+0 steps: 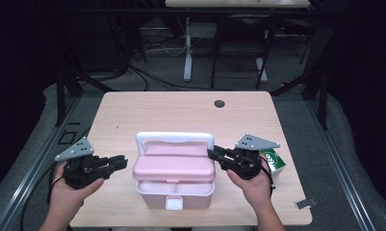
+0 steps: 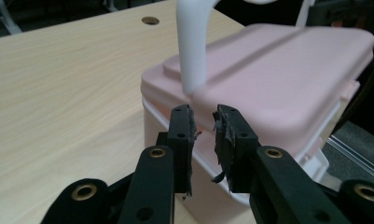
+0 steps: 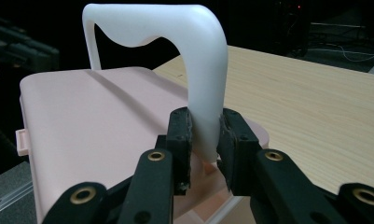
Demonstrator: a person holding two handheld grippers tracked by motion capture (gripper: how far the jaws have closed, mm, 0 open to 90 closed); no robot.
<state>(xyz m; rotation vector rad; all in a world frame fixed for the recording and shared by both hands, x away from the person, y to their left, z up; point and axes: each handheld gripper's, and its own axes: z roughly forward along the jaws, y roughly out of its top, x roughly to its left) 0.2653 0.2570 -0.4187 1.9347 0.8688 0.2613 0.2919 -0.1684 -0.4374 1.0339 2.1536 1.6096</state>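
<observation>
Right gripper [image 3: 204,140] clamped the pink box's [image 1: 173,166] white handle [image 3: 201,88]; left gripper [image 2: 204,133] sat slightly apart, empty, beside the box on the desk [image 1: 181,110]

Your right gripper [image 1: 213,155] and hand are covering most of the small green and white carton [image 1: 274,161] at the table's right edge, so its print is staying too small for you to read. The pink plastic box with the white arched handle [image 2: 287,79] is running off the top and right borders of your left gripper view, cutting off the handle's top. In your right gripper view the closed pads are hiding the handle's [image 3: 201,70] lower end, so you cannot tell how it is joining the lid.
</observation>
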